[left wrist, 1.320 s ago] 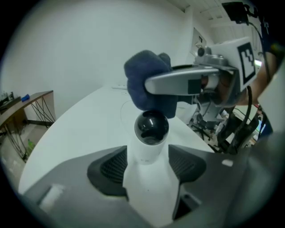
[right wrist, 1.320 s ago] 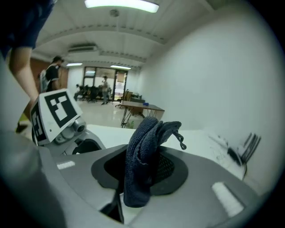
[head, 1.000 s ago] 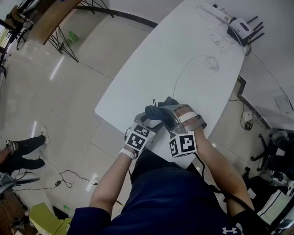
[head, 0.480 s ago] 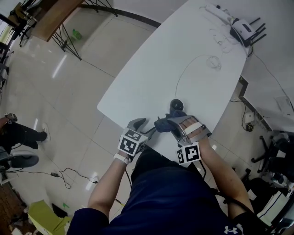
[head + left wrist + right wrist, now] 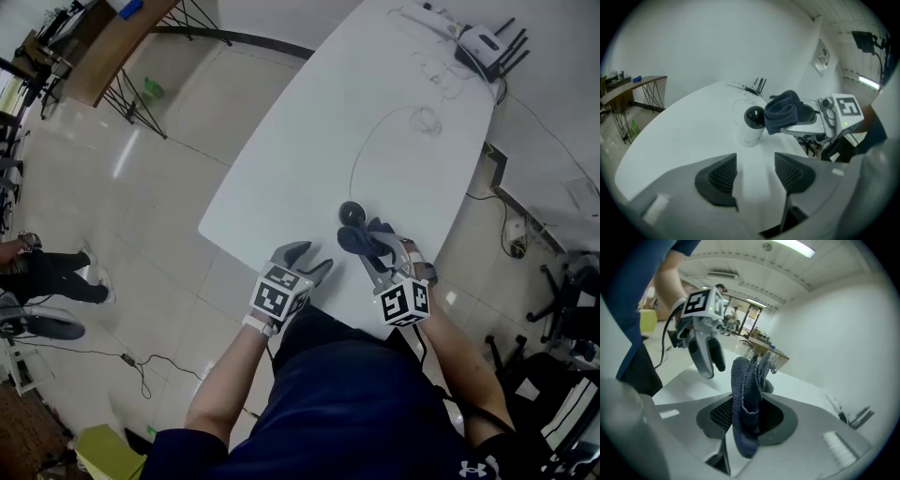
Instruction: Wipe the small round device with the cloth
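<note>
**Finding 1, the task's thing.** The small round device (image 5: 352,213) stands upright on the white worktop (image 5: 309,141), close to the edge nearest you. The left claw view shows a white cylindrical body topped by a glossy black ball head.

**Finding 2, your right claw (image 5: 377,253).** Its jaws are closed on the cloth (image 5: 745,399). The cloth is a dark blue knitted piece, bunched between the ribbed pads and spilling above and below them. The claw reaches in from your right side. The bunched end of the cloth lies against the side of the device's black head. Contact looks made in the left claw view. The head view shows only that the two are just beside each other.

**Finding 3, your left claw (image 5: 754,176).** Its jaws stand wide apart and have just been closing by a small amount. Nothing is between them but bare worktop, and the claw holds nothing. It is apart from the device, on the near-left side, pointing toward it. The device is ahead of the jaws, not within them.

**Finding 4, surroundings.** A thin cable (image 5: 375,131) curves over the worktop from near the device toward the far end. A white router (image 5: 480,42) with black antennas sits at that end. Beyond the worktop's left edge is a pale tiled floor (image 5: 141,216). A person's legs (image 5: 56,279) show at its left margin.
</note>
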`<control>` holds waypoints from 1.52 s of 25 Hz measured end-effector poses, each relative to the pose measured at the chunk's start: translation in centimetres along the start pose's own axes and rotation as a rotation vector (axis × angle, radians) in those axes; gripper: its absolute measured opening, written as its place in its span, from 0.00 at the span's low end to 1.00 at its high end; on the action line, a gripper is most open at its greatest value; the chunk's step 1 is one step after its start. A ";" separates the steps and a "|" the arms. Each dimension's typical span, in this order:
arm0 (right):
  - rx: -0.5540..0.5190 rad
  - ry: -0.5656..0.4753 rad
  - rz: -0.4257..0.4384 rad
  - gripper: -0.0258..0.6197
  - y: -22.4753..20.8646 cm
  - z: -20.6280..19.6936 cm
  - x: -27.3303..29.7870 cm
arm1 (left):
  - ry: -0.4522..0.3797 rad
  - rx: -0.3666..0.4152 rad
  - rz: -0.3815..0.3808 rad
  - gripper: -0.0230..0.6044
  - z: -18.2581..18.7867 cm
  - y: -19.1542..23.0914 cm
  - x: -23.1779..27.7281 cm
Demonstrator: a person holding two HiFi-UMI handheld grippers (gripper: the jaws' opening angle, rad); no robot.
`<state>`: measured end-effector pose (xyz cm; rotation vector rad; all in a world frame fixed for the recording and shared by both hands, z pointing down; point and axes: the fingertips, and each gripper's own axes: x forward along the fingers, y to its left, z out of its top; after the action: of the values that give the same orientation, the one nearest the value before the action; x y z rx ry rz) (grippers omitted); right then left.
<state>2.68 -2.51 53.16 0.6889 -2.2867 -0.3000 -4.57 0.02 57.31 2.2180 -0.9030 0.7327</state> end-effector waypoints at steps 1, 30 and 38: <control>0.058 0.005 -0.012 0.22 -0.6 -0.6 -0.1 | 0.003 -0.001 -0.007 0.44 0.1 -0.3 0.0; 1.116 0.033 0.068 0.22 -1.4 -6.7 2.1 | 0.018 0.045 -0.075 0.43 2.4 -2.8 4.1; 1.544 0.024 0.266 0.23 0.6 -8.1 1.8 | 0.041 -0.032 -0.108 0.42 0.9 -4.0 2.5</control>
<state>7.01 -3.19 60.20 0.9925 -2.1892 1.7227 0.17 0.63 57.09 2.1964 -0.7627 0.7056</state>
